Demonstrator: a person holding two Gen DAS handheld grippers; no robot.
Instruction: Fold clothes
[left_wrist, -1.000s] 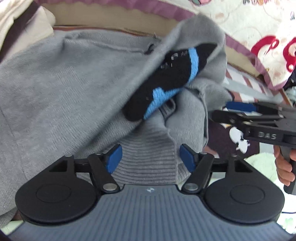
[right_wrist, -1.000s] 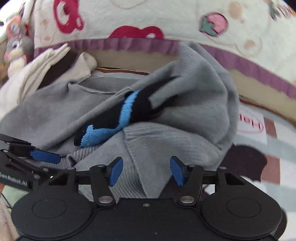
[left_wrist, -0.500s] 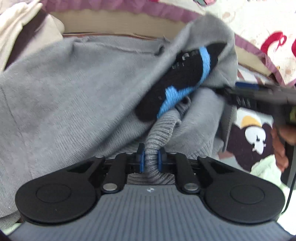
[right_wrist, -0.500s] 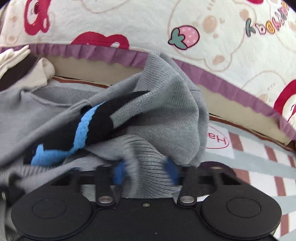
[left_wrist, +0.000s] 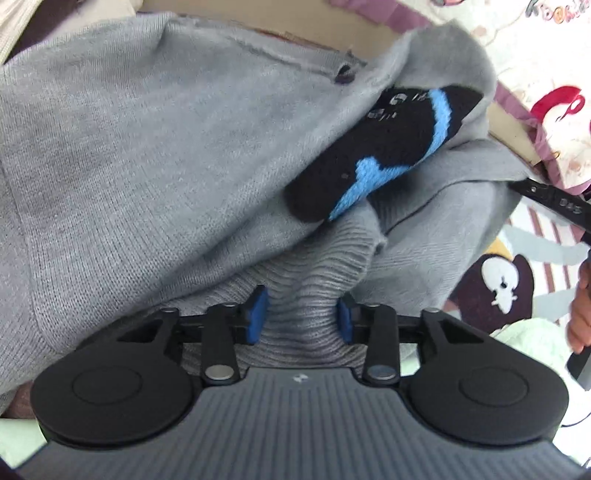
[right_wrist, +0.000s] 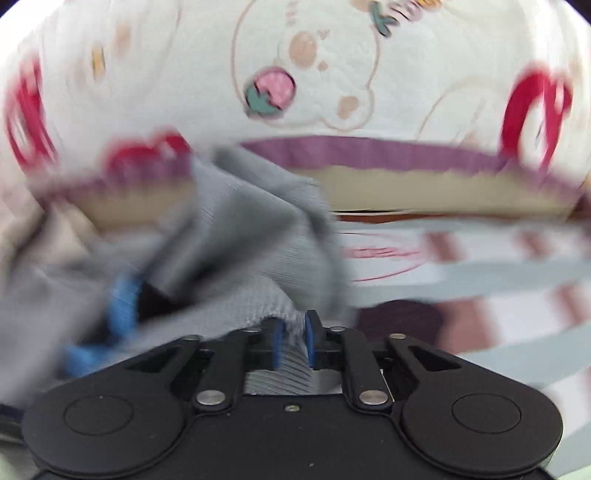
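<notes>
Item: grey sweater (left_wrist: 155, 155), at my twelve o'clock. My left gripper (left_wrist: 299, 317), apart a second ago, now pinches its ribbed hem; right gripper (right_wrist: 293, 345) too, jaws easing. Lift can begin.

A patterned play mat (left_wrist: 532, 236) with pale grey and maroon stripes carried the load — a rumpled grey knitted sweater (left_wrist: 147, 155) lay directly on it.
</notes>
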